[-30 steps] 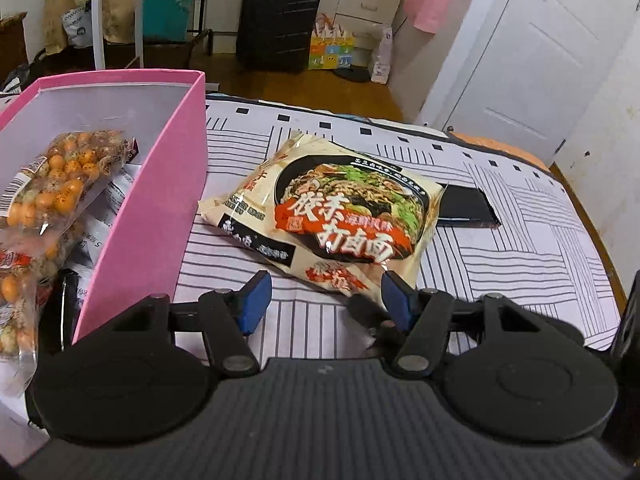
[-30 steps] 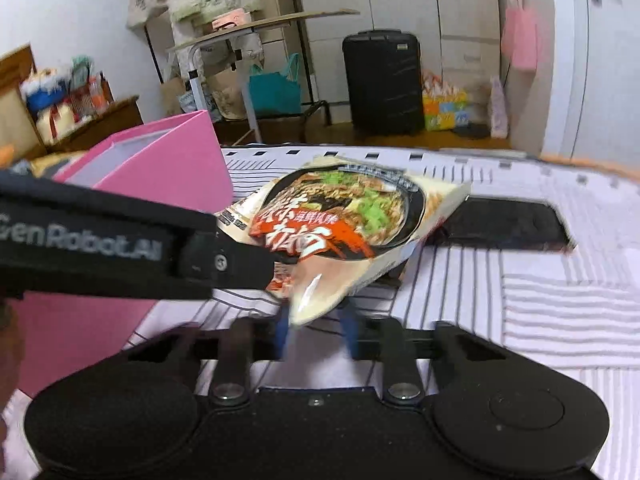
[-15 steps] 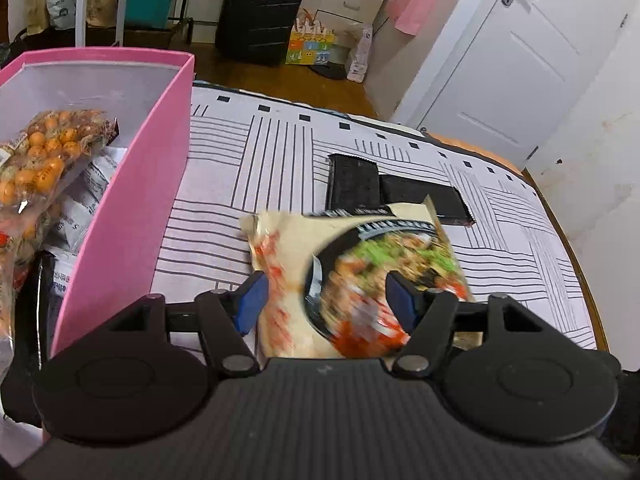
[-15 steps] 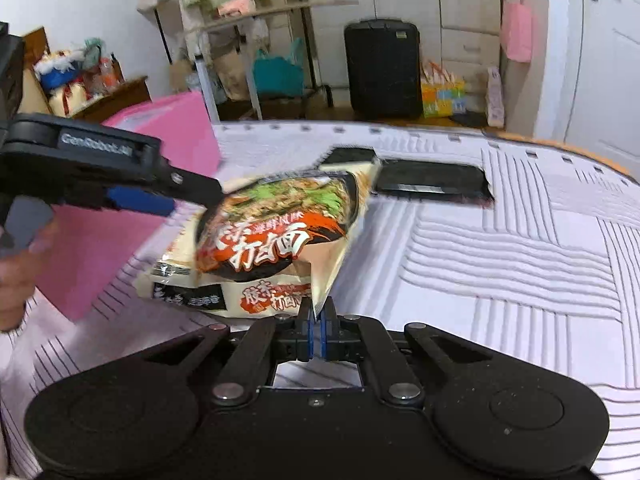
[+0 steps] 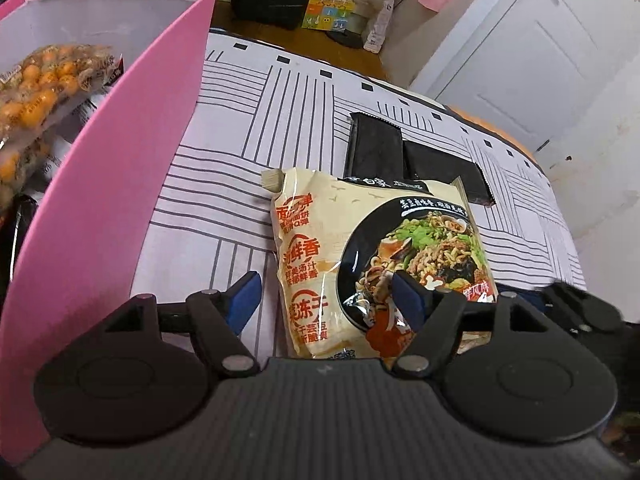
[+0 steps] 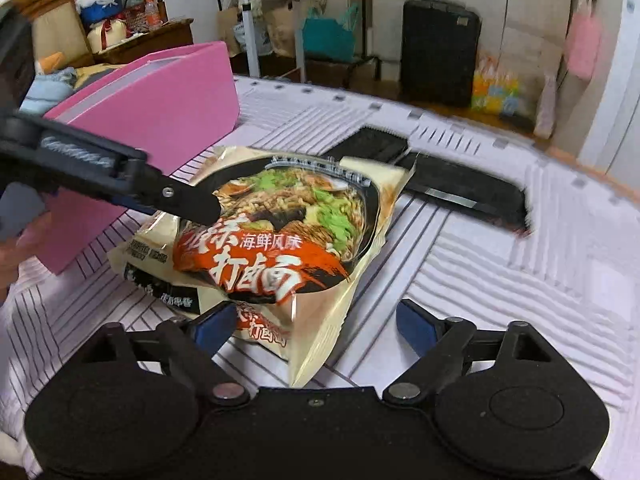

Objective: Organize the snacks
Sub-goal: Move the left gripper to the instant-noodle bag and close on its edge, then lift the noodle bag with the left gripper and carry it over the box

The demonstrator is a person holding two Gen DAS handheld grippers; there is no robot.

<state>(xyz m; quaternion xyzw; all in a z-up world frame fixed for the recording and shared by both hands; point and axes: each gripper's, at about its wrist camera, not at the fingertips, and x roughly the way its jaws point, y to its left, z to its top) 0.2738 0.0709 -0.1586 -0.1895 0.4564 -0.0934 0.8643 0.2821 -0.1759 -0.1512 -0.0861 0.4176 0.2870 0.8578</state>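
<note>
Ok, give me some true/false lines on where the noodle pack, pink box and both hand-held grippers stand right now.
1. The noodle pack lies inside the pink box. False: it is outside, on the striped cover.
2. The right hand-held gripper is clamped on the pack. False: its jaws are opening, pads clear of it.
3. Two black packets lie beyond the noodle pack. True.
4. The box holds a bag of orange snacks. True.
5. The left hand-held gripper is shut. False: its jaws are opening, straddling the pack's edge.

The noodle packet (image 5: 380, 264) hides part of the black packets (image 5: 416, 160) behind it.
</note>
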